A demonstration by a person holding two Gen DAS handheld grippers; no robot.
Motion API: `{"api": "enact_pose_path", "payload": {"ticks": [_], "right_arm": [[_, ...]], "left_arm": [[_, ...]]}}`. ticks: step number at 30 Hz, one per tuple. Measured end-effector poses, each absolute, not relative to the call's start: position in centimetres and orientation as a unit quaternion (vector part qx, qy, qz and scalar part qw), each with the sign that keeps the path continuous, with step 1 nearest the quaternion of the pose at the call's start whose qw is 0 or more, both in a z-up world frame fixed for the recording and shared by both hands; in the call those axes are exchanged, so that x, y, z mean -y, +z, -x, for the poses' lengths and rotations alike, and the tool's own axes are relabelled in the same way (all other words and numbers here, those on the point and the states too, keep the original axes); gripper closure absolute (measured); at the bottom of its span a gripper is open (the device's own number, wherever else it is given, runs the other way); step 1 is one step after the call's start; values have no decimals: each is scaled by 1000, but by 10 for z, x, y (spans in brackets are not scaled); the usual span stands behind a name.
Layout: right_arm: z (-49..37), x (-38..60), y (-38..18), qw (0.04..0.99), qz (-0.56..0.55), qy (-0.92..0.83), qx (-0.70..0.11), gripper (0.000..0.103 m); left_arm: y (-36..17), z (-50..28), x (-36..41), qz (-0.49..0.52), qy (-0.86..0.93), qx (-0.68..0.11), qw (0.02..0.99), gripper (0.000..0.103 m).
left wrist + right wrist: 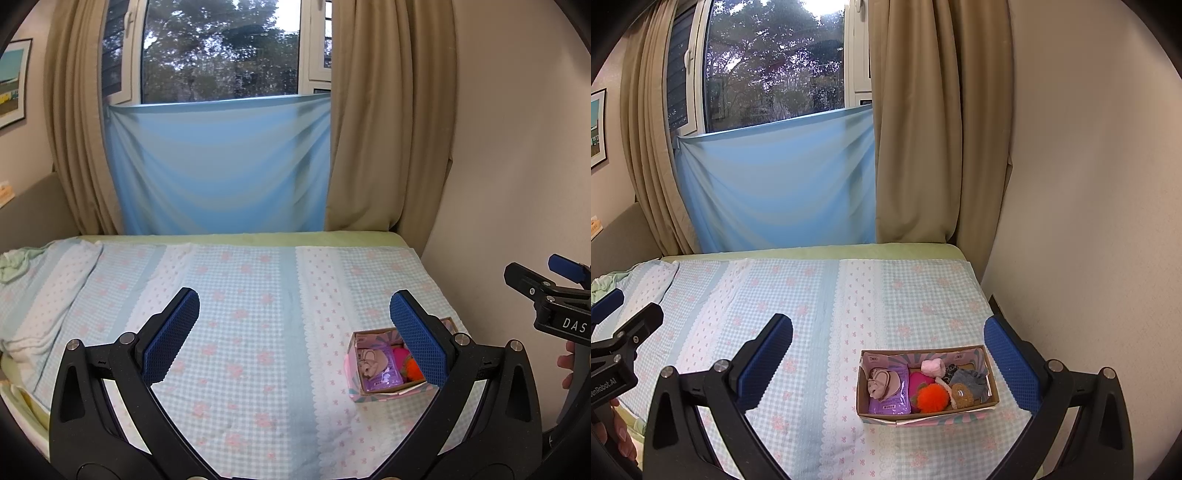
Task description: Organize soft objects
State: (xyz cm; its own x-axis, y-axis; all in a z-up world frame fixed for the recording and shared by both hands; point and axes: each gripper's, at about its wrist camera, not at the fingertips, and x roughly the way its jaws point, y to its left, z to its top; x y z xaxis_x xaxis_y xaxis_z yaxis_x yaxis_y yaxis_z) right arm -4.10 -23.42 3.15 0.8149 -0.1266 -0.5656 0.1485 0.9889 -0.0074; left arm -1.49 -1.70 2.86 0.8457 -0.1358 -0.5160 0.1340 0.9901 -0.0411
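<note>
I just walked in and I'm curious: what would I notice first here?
First, the little cardboard box of soft things on the checked bedspread, with a bright orange pom-pom near its front. Behind the bed, a blue cloth covers the lower window. Both hand-held grippers, left and right, hang open and empty.

On the bed (812, 314): 1 blanket (798, 295), spread flat. On the blanket, near the right edge and close to the wall (1089, 184): 1 open box (866, 410). In the box: a flat packet (899, 400) at the left, a fluffy ball (932, 397) in the middle front, a small puffy thing (932, 366) behind, a crumpled cloth (967, 380) at the right. Behind the bed: a window (768, 66) with 2 curtains (923, 129). Far left on the bed: a bunched cloth (14, 260).
</note>
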Motion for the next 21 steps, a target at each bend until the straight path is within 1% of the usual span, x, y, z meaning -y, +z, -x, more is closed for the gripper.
{"api": "enact_pose_path", "payload": {"ticks": [8, 21], "right_arm": [[41, 234, 32, 952, -18, -71, -296, 0], [37, 234, 34, 952, -16, -70, -297, 0]], "left_arm": [[29, 13, 15, 6, -64, -269, 961, 0], [31, 14, 20, -14, -48, -247, 968, 0]]}}
